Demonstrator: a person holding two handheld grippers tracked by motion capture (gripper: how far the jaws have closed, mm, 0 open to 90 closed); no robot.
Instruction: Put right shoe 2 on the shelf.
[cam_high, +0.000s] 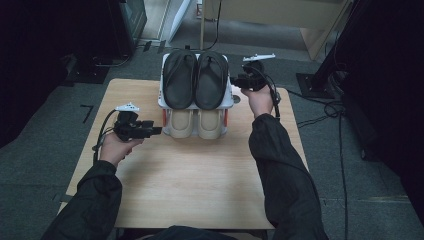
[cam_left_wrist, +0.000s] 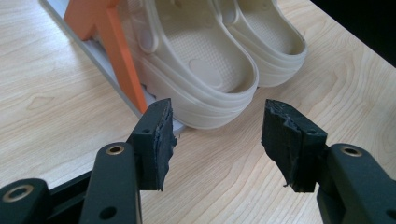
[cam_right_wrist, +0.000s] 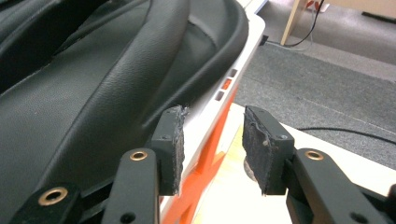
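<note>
Fingers beside black sandal

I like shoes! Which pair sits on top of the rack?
The black sandals sit on the rack's top shelf; the beige clogs are underneath, on the lower level.

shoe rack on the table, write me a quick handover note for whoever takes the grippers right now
Left gripper: open, holding nothing, aimed at the heels of the beige clogs on the rack's lower shelf.
Right gripper: open, nothing between the pads, beside the right edge of the white rack.
Black sandals: side by side on the top shelf.
Done: both pairs sit on the rack.
Left: probably just backing both grippers away; check the pairs sit straight.
</note>
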